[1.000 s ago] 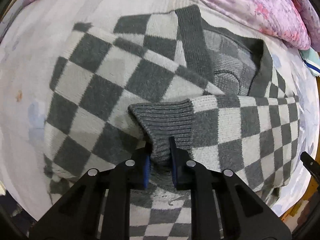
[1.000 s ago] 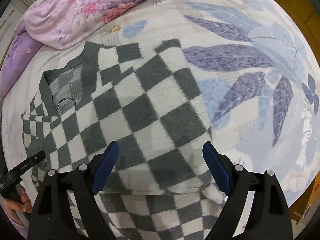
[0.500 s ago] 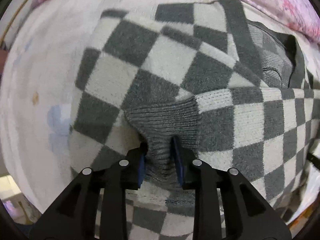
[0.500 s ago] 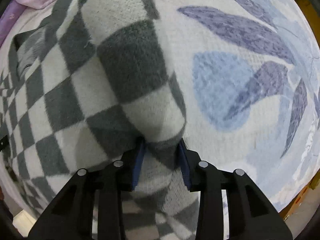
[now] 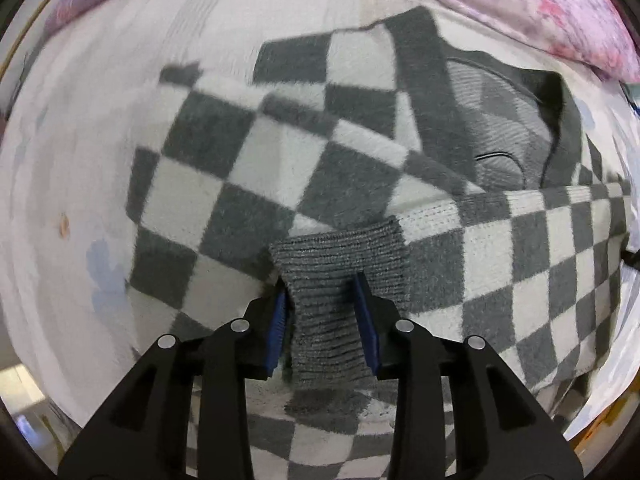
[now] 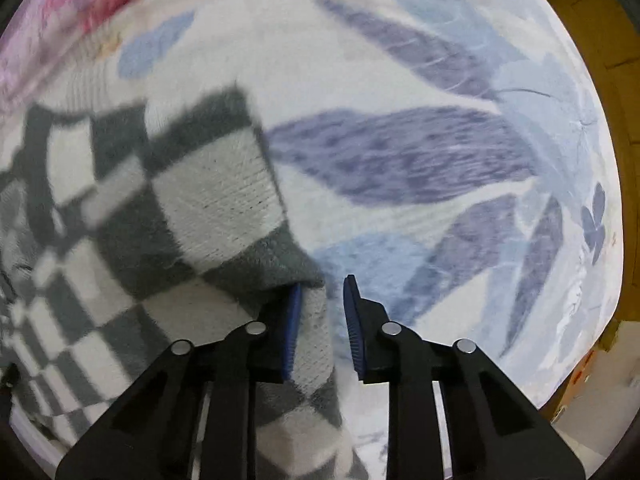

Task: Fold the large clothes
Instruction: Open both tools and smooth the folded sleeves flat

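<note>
Each tool has matte black angular arms, silver round screws, and ribbed blue pads inside its fingers.

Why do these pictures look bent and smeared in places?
Left wrist view: the fisheye lens curves the bed sheet into a bowl; the checkered sweater is motion-blurred at its far edge. Right wrist view: same curving, with the floral quilt smeared; lighting is soft, without glare.
</note>
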`<action>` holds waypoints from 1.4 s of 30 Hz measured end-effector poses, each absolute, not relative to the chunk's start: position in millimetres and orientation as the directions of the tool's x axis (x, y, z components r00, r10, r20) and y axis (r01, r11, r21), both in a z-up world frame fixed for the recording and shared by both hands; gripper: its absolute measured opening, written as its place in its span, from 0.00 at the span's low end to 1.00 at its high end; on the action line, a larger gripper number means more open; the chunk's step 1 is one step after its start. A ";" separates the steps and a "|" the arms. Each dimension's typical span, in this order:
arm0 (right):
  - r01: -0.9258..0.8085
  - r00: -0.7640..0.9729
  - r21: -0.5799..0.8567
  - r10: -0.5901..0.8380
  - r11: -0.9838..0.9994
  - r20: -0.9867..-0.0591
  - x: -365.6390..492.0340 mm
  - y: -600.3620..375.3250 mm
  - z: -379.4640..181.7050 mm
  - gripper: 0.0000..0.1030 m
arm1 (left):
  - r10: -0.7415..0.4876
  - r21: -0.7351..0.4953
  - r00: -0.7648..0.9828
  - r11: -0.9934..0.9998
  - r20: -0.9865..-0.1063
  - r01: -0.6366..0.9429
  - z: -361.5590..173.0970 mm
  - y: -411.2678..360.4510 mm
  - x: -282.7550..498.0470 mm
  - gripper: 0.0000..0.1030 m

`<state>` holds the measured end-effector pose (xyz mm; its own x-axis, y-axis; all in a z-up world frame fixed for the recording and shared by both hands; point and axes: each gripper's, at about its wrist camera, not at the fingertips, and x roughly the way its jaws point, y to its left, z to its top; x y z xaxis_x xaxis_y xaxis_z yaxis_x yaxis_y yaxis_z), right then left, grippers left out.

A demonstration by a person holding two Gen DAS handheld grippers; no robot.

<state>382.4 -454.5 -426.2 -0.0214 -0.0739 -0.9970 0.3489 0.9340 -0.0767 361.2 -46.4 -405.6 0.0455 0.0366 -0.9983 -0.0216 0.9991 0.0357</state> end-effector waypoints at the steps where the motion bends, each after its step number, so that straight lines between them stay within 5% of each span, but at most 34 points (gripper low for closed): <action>1: 0.309 0.015 -0.060 -0.068 0.949 -0.998 389.4 -449.4 -419.1 0.14 | 0.055 0.055 0.061 0.998 -0.997 -0.014 -400.3 -47.2 362.7 0.33; 10: 0.223 0.011 -0.096 -0.101 0.970 -0.995 451.4 -450.9 -464.8 0.15 | 0.013 0.010 0.038 0.996 -0.999 -0.089 -433.5 -40.8 392.6 0.42; 15: 0.105 -0.105 0.000 0.011 0.994 -0.994 380.4 -436.7 -437.4 0.16 | 0.011 0.014 -0.026 0.995 -1.000 -0.102 -407.7 -33.7 370.4 0.42; 19: 0.021 -0.073 -0.107 -0.105 0.994 -0.992 331.8 -428.3 -466.6 0.15 | -0.019 -0.012 -0.054 0.992 -0.998 -0.125 -436.2 -36.0 356.5 0.45; 24: 0.127 -0.159 -0.029 -0.008 0.991 -0.987 325.1 -422.0 -432.6 0.16 | -0.003 0.005 -0.067 0.992 -0.998 -0.124 -410.3 -38.8 350.4 0.45; 28: 0.149 -0.172 -0.007 0.019 0.989 -0.985 295.1 -425.2 -478.9 0.21 | -0.010 -0.003 -0.056 0.993 -0.998 -0.119 -429.1 -42.0 346.1 0.47; 35: 0.200 -0.225 0.017 0.063 0.980 -0.972 309.4 -440.7 -467.8 0.23 | -0.016 -0.006 -0.086 0.994 -0.996 -0.112 -416.0 -28.4 354.2 0.52; 37: 0.227 -0.201 0.050 0.097 0.973 -0.975 308.3 -447.6 -441.8 0.54 | -0.001 0.009 -0.096 0.995 -0.995 -0.103 -397.4 -18.0 341.1 0.53; 38: 0.239 -0.177 0.066 0.110 0.969 -0.978 310.1 -446.2 -427.8 0.80 | -0.010 -0.001 -0.093 0.995 -0.996 -0.100 -386.6 -17.4 336.7 0.57; 42: 0.216 -0.086 0.107 0.128 0.970 -0.988 299.8 -432.2 -369.6 0.85 | -0.031 -0.023 -0.094 0.996 -0.995 -0.083 -347.3 -13.4 318.9 0.67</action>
<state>299.8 -432.2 -369.6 -0.0864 0.1282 -0.9880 0.2162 0.9705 0.1071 318.9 -13.4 -347.3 -0.0944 -0.0310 -0.9950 -0.0828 0.9963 -0.0232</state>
